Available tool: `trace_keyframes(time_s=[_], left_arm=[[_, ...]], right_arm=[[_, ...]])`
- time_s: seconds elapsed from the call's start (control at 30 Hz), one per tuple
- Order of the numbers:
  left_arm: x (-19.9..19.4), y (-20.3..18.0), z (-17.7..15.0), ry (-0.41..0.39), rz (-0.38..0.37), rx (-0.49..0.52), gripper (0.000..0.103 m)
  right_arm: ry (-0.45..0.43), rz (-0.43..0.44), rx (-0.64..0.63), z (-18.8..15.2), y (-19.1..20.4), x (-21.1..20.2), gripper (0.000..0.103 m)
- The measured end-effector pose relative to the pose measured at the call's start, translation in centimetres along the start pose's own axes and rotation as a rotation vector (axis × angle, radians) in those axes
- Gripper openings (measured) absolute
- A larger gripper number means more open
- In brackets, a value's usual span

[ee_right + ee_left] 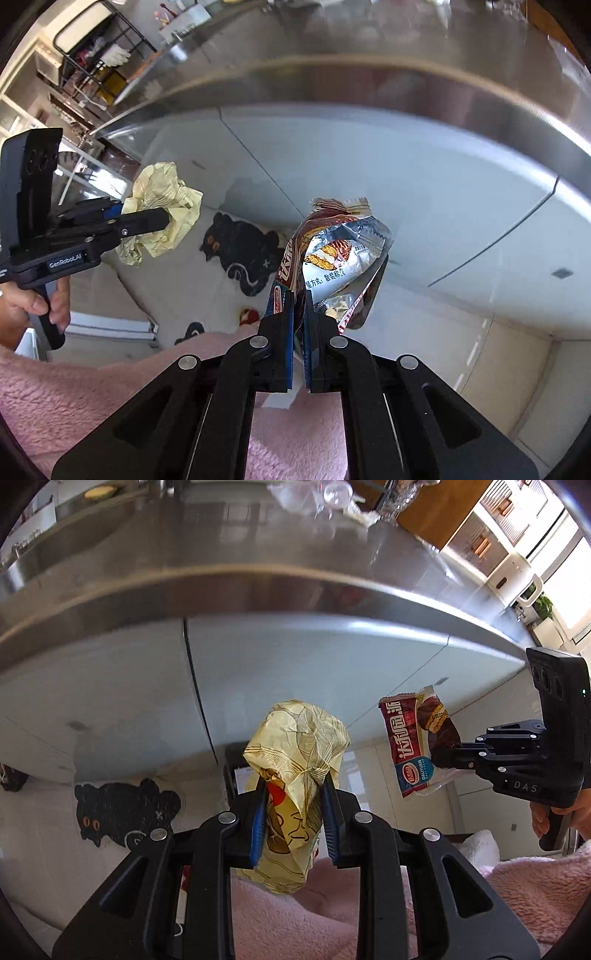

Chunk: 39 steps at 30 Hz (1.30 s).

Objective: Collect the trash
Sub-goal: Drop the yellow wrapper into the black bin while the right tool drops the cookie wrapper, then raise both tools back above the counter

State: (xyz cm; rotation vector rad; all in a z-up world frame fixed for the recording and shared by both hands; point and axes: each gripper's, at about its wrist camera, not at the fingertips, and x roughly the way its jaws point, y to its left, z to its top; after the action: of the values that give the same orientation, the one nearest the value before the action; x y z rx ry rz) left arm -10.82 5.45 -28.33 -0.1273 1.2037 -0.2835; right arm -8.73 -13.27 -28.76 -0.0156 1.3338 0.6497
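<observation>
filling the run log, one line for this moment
left gripper: shut on yellow wrapper | right gripper: shut on snack wrapper | both held off counter

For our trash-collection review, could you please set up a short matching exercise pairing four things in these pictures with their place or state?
Things:
1. crumpled yellow paper wrapper
2. red snack-cake wrapper
3. black cat-shaped mat
4. steel countertop

Place or state:
A. lying flat on the pale floor
B. clamped in the right gripper
C. above the grey cabinet doors, with clear plastic litter at its far side
D. clamped in the left gripper

Pairs: 1-D, 2-B, 3-A, 4-C
</observation>
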Motion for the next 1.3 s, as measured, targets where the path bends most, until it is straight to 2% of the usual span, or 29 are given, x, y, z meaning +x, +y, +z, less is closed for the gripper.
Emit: trace_keyframes(time_s=[0.13,0.23,0.53,0.7,0.97,1.0,1.07,1.17,1.23,1.27,1.3], left_arm=[[5.8,1.6,-1.3,0.092,-0.001,0.009,0.024],[9.5,2.9,-1.7,0.147,-0.019,-0.021,0.024],[17.1,5.0,-1.4,0.249,-0.008,-0.017,0.025],[19.4,5.6,-1.1,0.282,-0.016,-0.044,0.027],[20.9,6.0,-0.1,0.305,-0.026,-0.040,0.034],[21.1,6.0,0.1,0.307,-0.029,-0.044,0.036],[21.1,6.1,0.3,0.308,-0.042,-0.054,0.047],[20.9,5.9,0.6,0.309,-0.042,-0.043,0.055],[20.9,5.9,0.7,0.308,-0.037,-0.037,0.055],[20.8,5.9,0.7,0.307,-0.036,-0.037,0.055],[20.7,6.0,0.7,0.304,-0.035,-0.040,0.055]], right_arm=[[0.085,0.017,0.088,-1.2,-1.5,5.9,0.005],[0.122,0.011,0.122,-1.6,-2.2,9.4,0.005],[0.183,-0.005,0.222,-1.2,-4.3,16.5,0.005],[0.223,0.032,0.275,-0.5,-5.3,19.4,0.006],[0.271,0.033,0.261,0.4,-6.2,21.4,0.009],[0.274,0.031,0.261,0.5,-6.4,21.5,0.009],[0.281,0.021,0.259,0.8,-6.5,21.7,0.010],[0.289,0.009,0.263,1.1,-6.7,21.9,0.011],[0.289,0.017,0.269,1.2,-6.6,21.8,0.021],[0.289,0.022,0.272,1.2,-6.7,21.8,0.042],[0.285,0.025,0.274,1.2,-6.6,21.6,0.052]])
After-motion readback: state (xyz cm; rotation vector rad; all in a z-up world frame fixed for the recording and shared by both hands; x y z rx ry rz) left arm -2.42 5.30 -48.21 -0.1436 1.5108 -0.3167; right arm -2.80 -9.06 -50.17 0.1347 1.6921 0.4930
